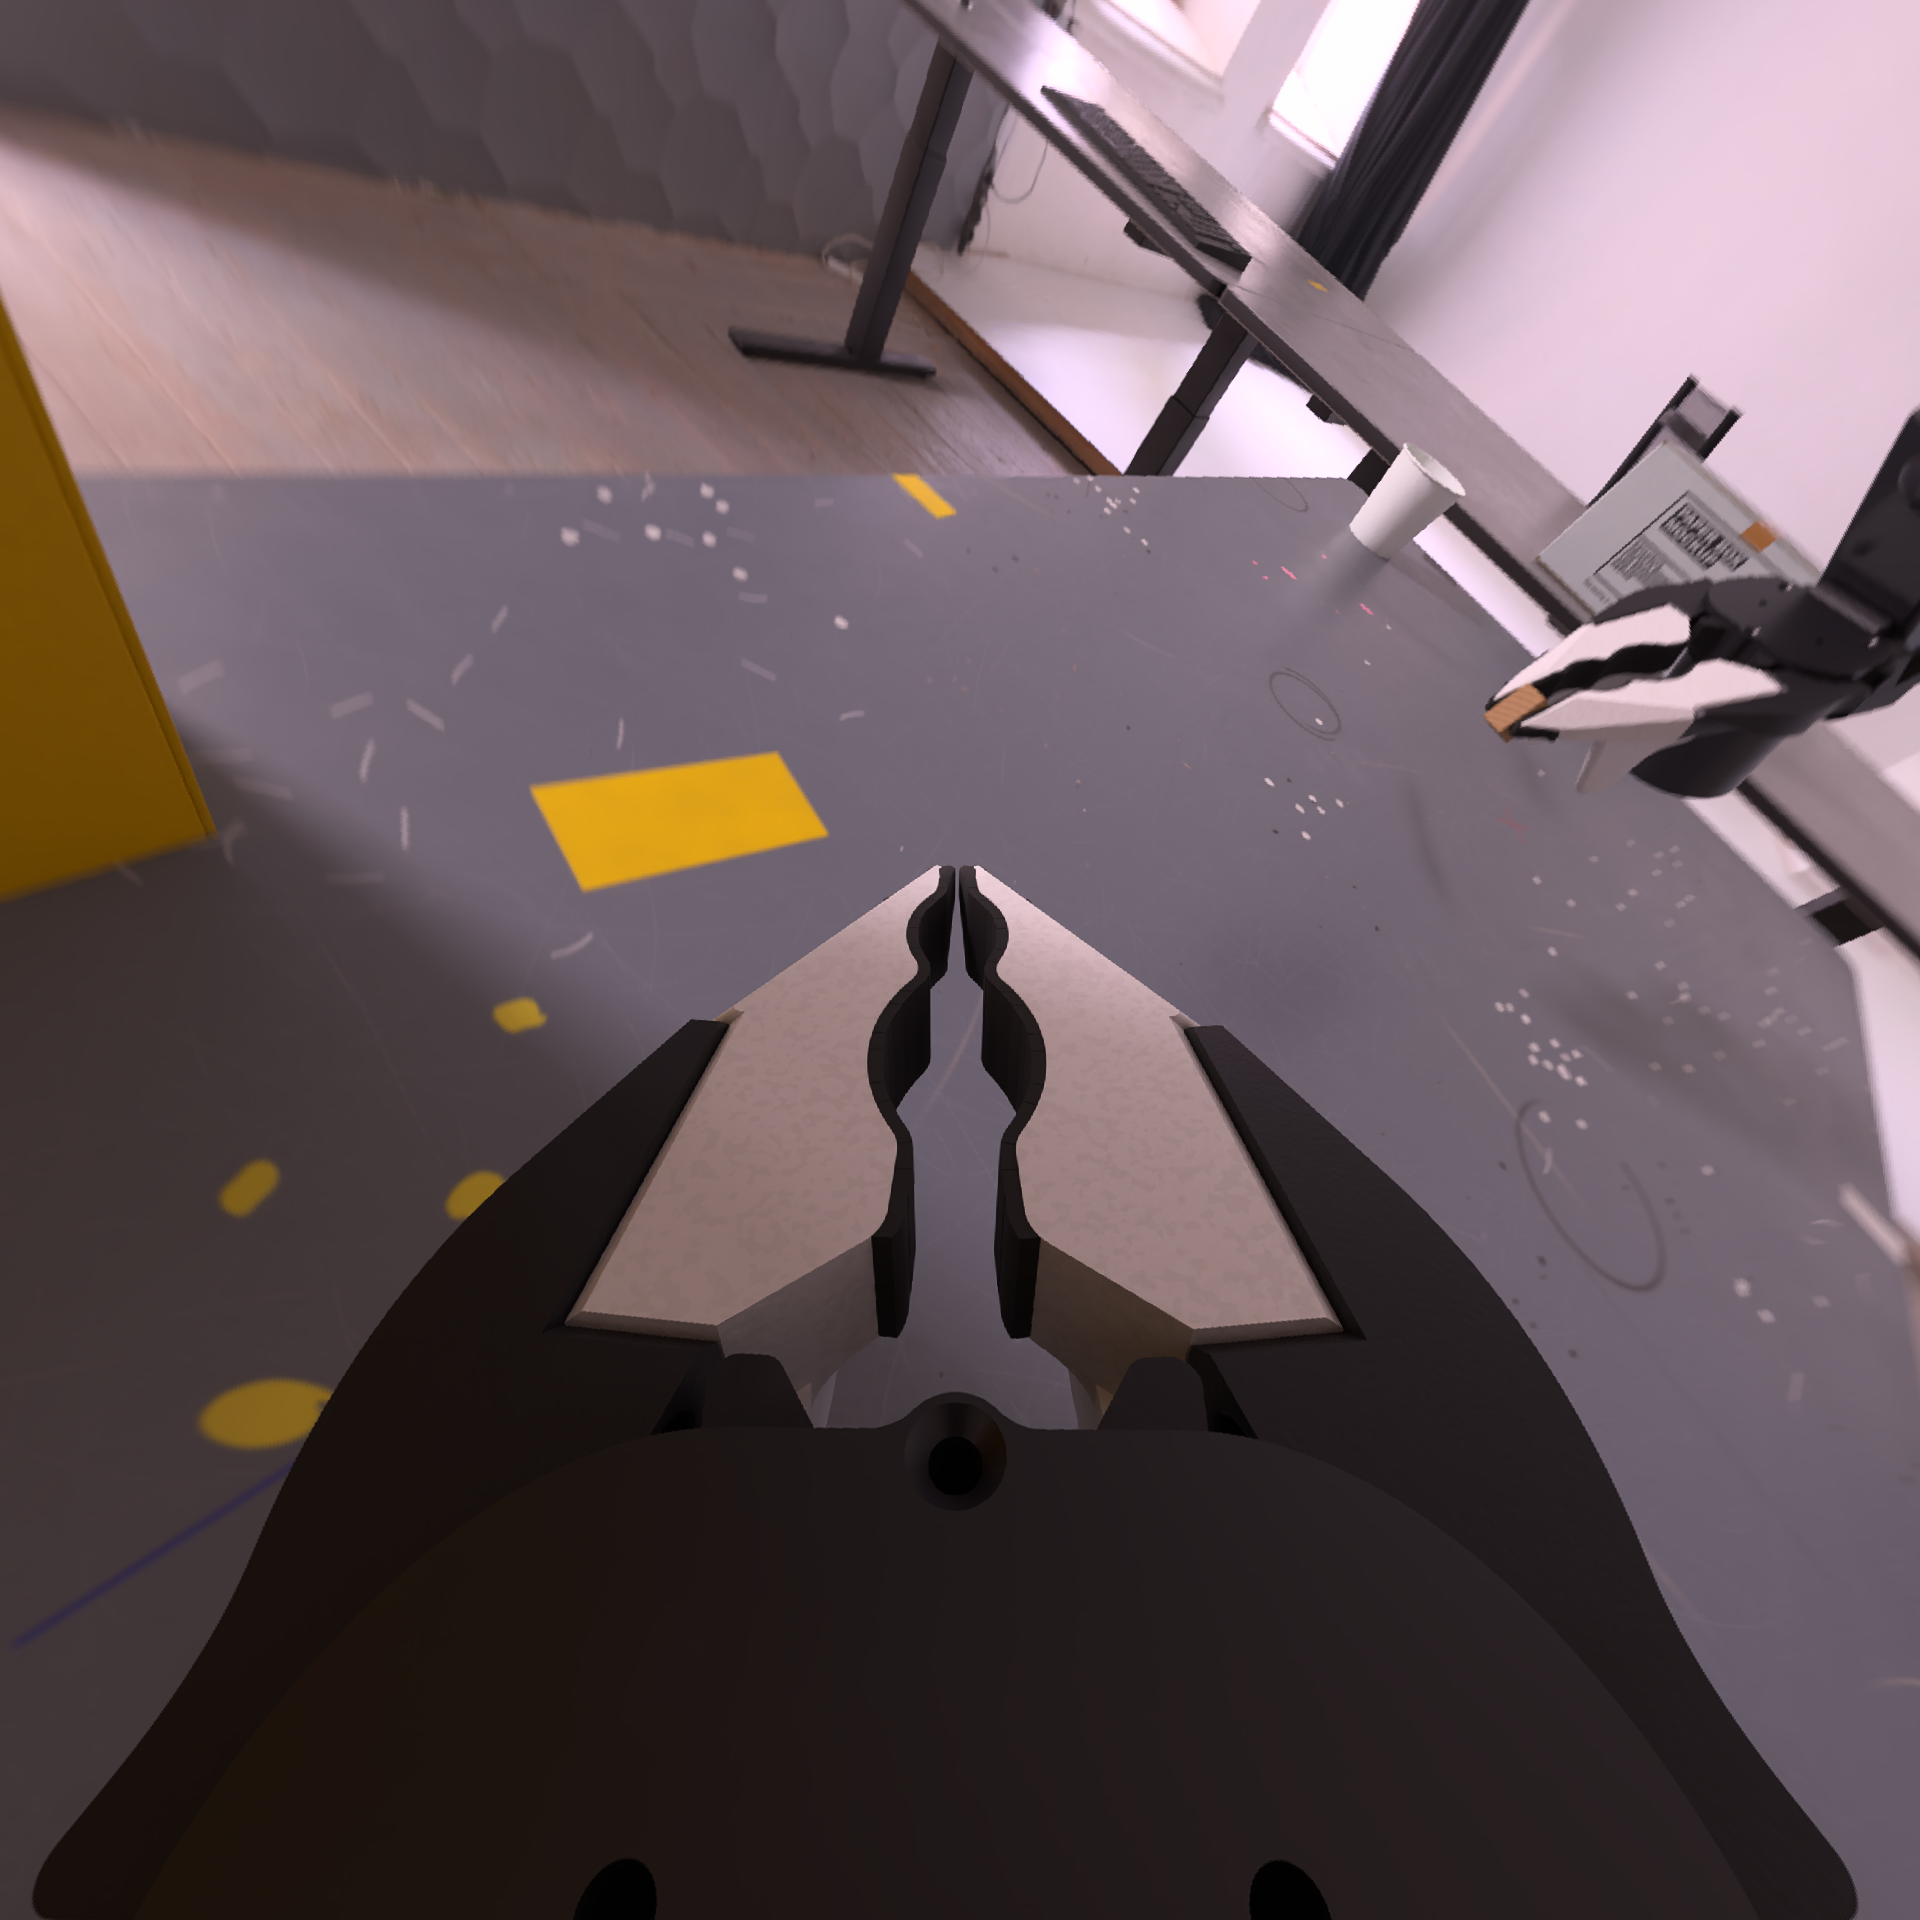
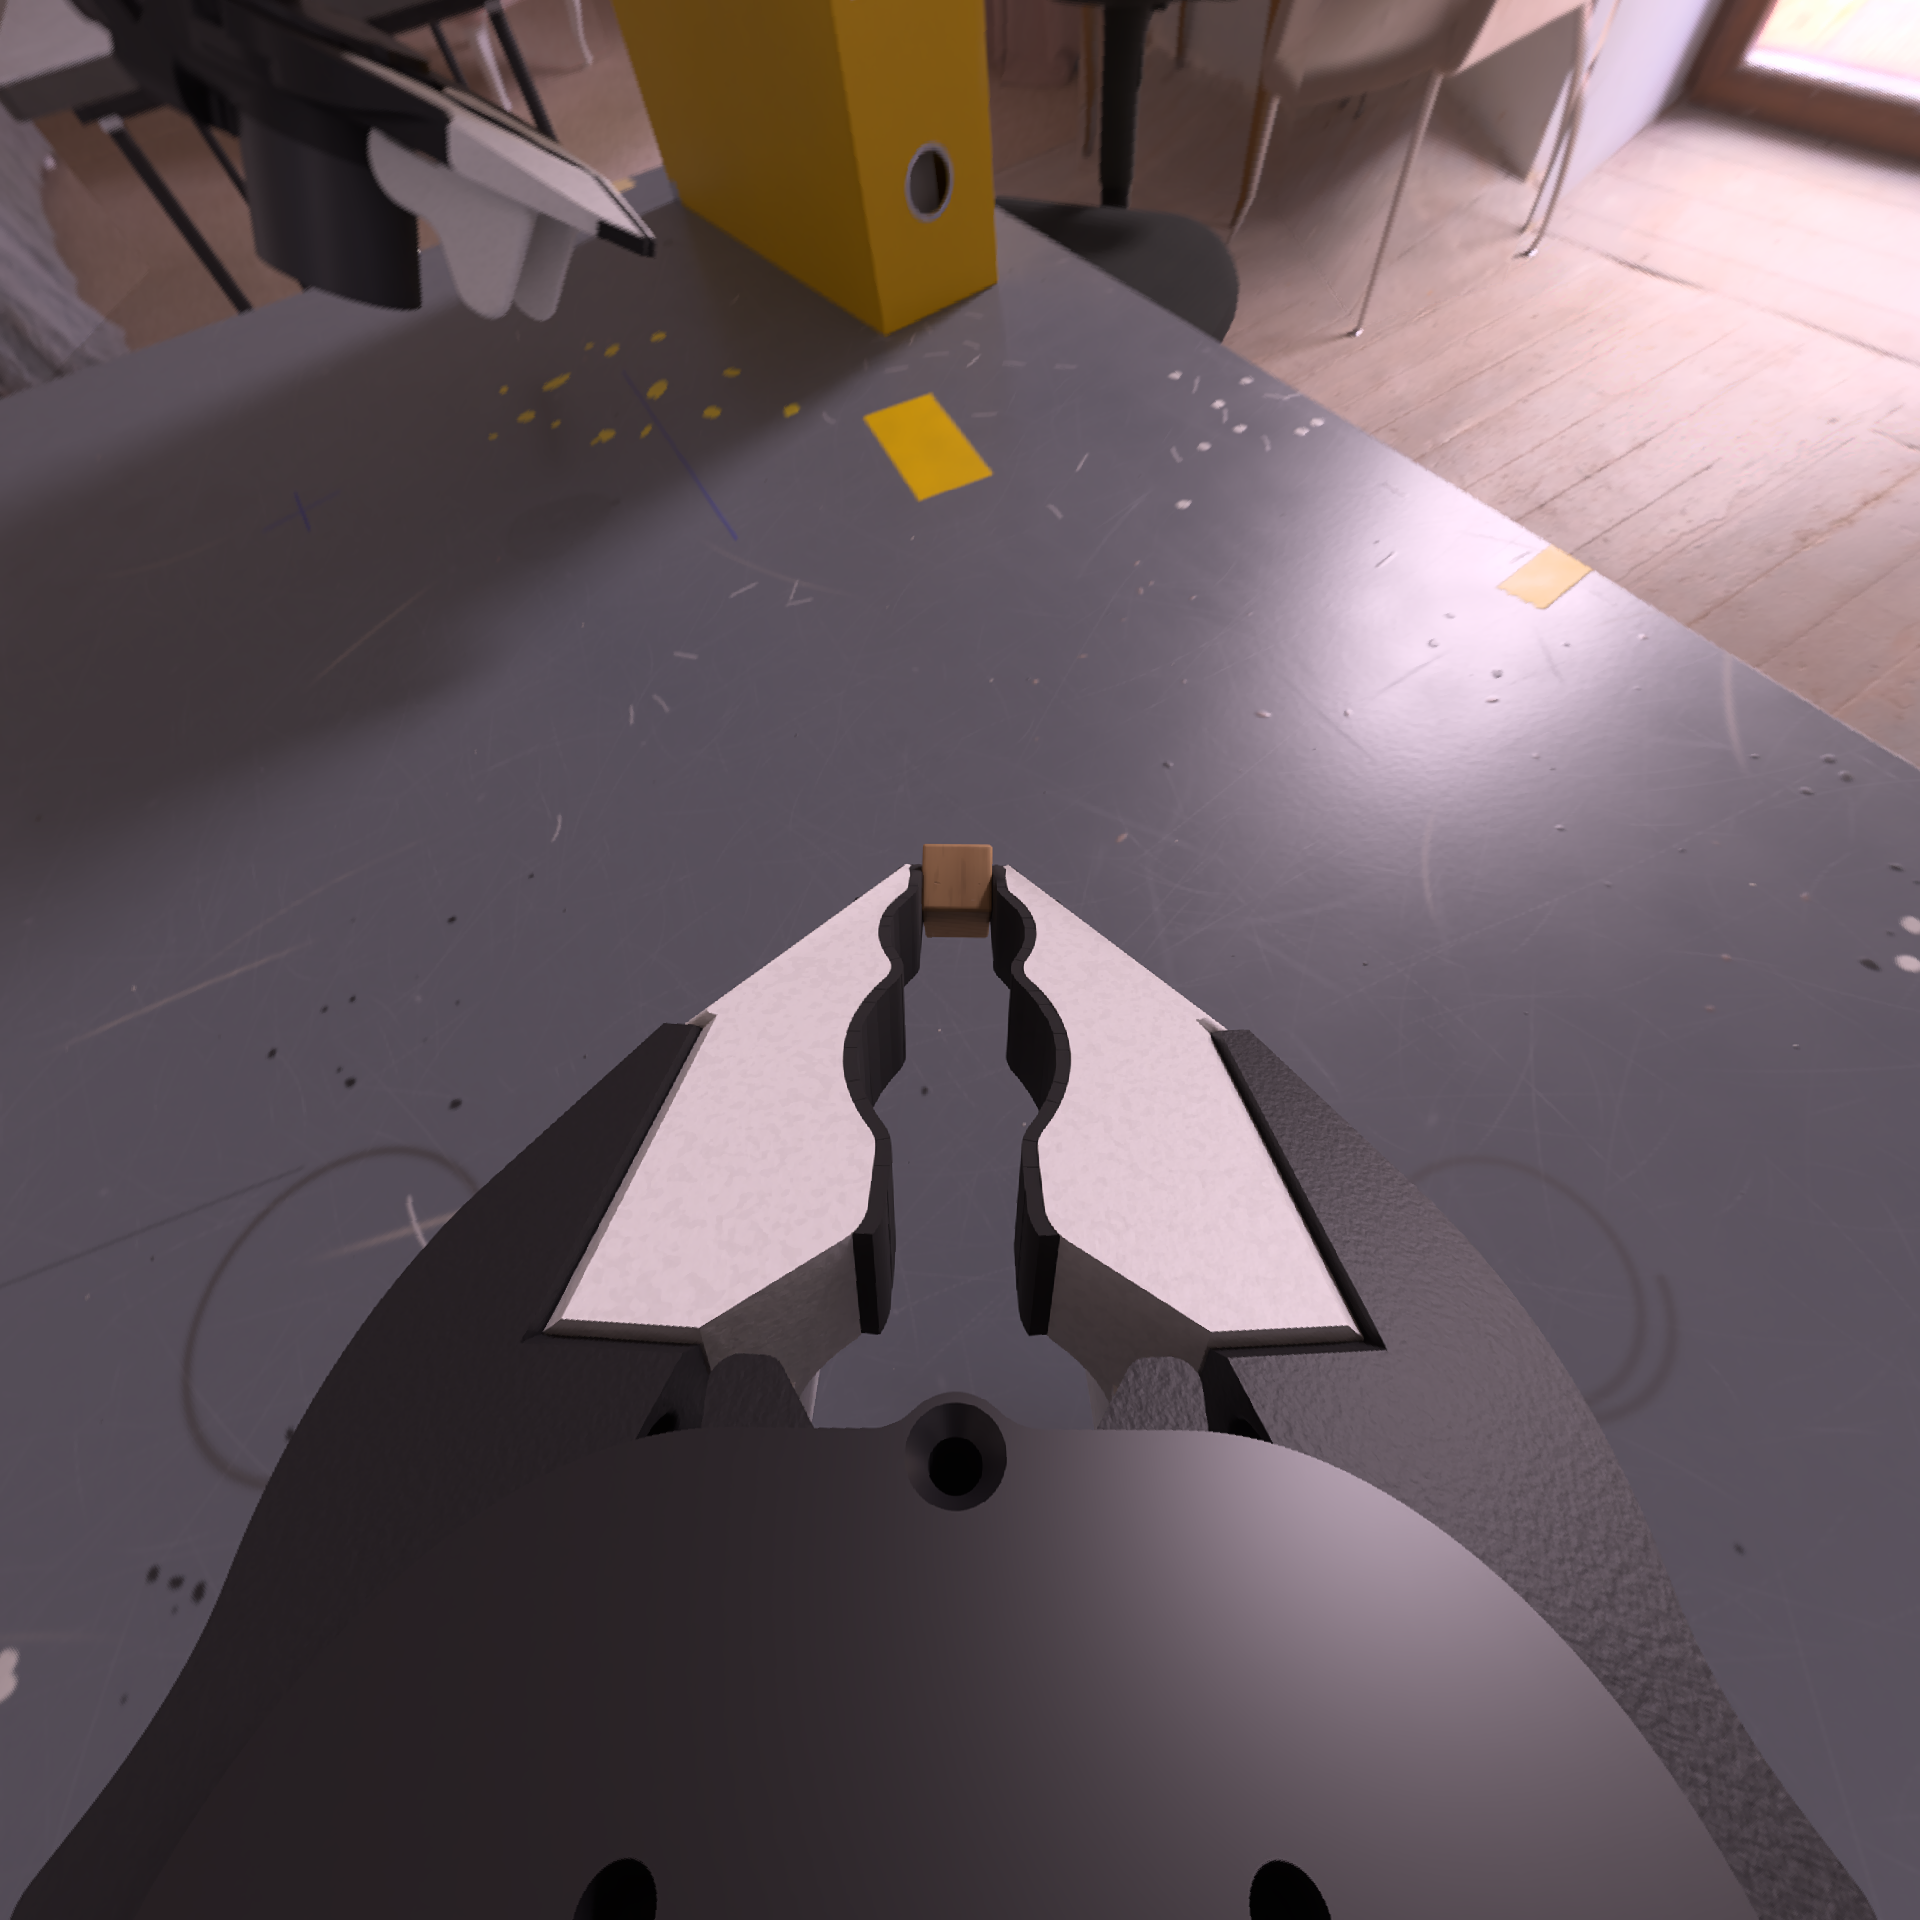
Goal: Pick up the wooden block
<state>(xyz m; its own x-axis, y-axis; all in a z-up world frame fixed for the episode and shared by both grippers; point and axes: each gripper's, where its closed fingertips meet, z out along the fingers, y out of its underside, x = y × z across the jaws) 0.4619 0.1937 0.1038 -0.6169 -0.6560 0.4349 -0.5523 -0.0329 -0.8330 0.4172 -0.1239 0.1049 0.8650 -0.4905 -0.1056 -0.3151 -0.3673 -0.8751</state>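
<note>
While the left gripper (image 1: 956, 871) hangs over the grey table (image 1: 1039, 644) with its fingertips pressed together on nothing, the right gripper (image 2: 957, 878) pinches the block (image 2: 957, 902) at the very tips of its two fingers. Seen from the right wrist, the small tan cube sits squarely between the tips, touching both, and juts a little beyond them on the far side; the wider scalloped gap behind it is bare. From the left wrist, the same gripper (image 1: 1512, 717) shows far off at the right edge of the table, clear of the surface, with a sliver of the block (image 1: 1509, 715) poking out at its tips. Beyond it, a white cup (image 1: 1403, 512) stands near the table's far right corner. A yellow box (image 2: 831, 156) stands at the far end in the right wrist view, just right of the left gripper (image 2: 623, 229), and a yellow patch (image 2: 927, 445) lies flat on the table nearer in.
</note>
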